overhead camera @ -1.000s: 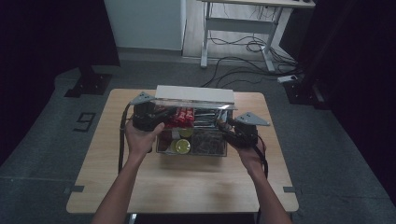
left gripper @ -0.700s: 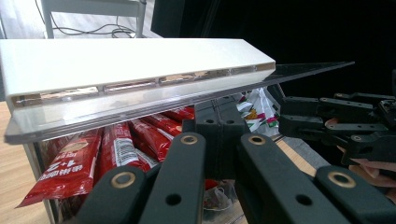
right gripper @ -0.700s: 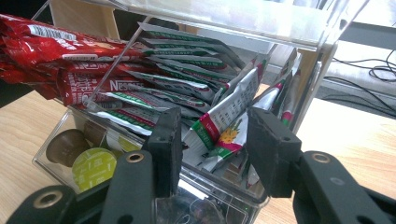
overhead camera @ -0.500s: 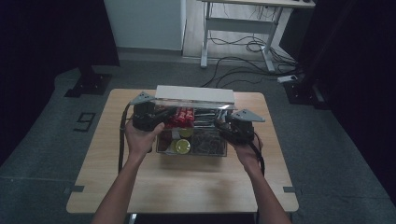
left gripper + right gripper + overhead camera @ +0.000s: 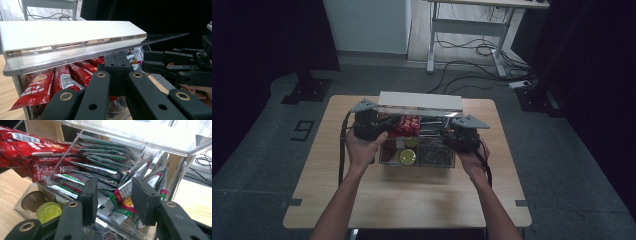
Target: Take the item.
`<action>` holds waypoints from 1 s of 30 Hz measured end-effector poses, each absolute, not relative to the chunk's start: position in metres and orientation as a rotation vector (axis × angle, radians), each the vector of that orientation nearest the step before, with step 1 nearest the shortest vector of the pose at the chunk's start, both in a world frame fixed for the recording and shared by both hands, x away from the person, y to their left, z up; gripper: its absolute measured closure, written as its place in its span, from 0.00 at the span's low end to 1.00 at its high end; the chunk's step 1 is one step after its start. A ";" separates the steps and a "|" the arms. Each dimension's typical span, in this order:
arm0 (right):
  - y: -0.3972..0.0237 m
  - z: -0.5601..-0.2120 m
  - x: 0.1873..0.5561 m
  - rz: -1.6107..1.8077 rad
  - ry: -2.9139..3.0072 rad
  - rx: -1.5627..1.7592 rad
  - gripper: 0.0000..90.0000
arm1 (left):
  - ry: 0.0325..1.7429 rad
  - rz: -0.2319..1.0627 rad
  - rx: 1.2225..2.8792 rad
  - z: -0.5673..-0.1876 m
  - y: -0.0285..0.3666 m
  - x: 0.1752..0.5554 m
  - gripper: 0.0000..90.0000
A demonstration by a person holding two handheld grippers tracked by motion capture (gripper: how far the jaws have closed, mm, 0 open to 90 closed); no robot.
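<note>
Sachets in green and silver foil [image 5: 117, 195] fill the clear acrylic organiser box [image 5: 418, 160] mid-surface; the right gripper [image 5: 115, 195], nudged leftward, hovers half-open before them, while the left gripper [image 5: 116, 67] stays shut under the raised white-edged lid [image 5: 75, 35].

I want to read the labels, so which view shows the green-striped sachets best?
The right gripper view: the green-striped sachets fan out close up, just beyond the right gripper, beside the red packets. In the high view they are a small grey blur; in the left gripper view only a corner peeks out.
</note>
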State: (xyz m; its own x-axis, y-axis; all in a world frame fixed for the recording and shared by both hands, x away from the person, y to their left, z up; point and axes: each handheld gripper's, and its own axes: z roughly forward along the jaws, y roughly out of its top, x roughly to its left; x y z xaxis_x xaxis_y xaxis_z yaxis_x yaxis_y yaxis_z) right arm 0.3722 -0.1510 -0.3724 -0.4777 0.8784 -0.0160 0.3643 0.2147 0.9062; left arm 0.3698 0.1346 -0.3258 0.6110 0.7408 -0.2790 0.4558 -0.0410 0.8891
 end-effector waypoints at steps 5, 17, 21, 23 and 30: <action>-0.150 -0.376 0.374 1.200 1.952 1.147 0.63 | 0.996 0.306 1.678 -0.326 0.135 0.369 1.00; -0.143 -0.383 0.383 1.133 1.944 1.162 0.66 | 0.997 0.305 1.674 -0.326 0.135 0.369 1.00; -0.139 -0.386 0.383 1.097 1.929 1.147 0.70 | 0.999 0.306 1.672 -0.326 0.136 0.369 1.00; -0.139 -0.386 0.383 1.085 1.921 1.157 0.78 | 0.999 0.305 1.670 -0.326 0.136 0.369 1.00; -0.143 -0.388 0.381 1.104 1.924 1.170 0.93 | 0.999 0.306 1.670 -0.327 0.136 0.368 1.00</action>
State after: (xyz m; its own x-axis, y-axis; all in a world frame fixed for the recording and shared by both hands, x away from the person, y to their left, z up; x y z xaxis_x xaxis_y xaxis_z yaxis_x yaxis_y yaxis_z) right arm 0.3813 -0.1427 -0.3884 -0.4127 0.9070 -0.0834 0.3858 0.2570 0.8861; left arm 0.3683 0.1356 -0.3268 0.6097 0.7398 -0.2846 0.4539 -0.0315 0.8905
